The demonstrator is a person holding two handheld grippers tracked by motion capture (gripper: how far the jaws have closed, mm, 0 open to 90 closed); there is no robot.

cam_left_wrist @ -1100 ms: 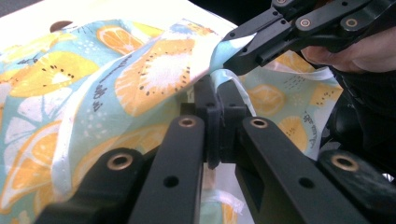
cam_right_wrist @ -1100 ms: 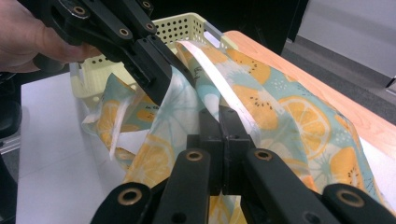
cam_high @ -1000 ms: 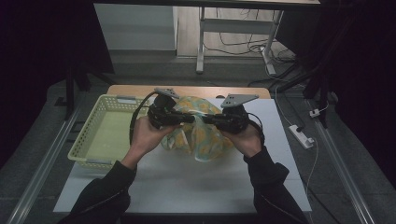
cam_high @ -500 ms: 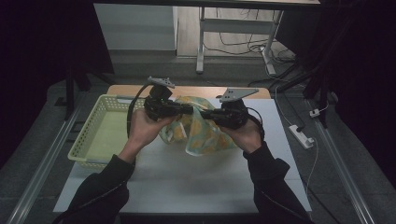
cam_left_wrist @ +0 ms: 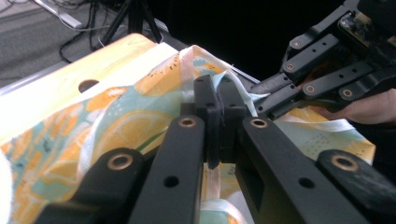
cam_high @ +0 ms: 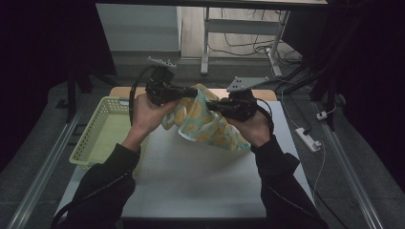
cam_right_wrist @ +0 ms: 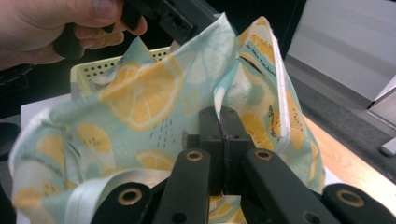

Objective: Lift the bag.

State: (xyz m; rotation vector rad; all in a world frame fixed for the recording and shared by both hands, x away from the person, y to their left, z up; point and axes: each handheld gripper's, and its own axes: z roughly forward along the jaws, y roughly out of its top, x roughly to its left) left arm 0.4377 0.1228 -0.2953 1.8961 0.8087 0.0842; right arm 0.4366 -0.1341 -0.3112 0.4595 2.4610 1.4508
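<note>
Hanging between the two tools above the far half of the white table (cam_high: 191,176), the lemon-print cloth (cam_high: 210,126) is held off the surface, with a yellow basket (cam_high: 102,136) at the left edge. The left gripper (cam_left_wrist: 219,100) is clamped on a fold of the fabric, and the right gripper (cam_right_wrist: 222,123) is likewise clenched on another fold. The cloth is judged light, soft and limp, so it will sag and bunch wherever it is unsupported. A hold is best taken at the white-hemmed edges or corners, well apart, so that the fabric can be spread flat.
</note>
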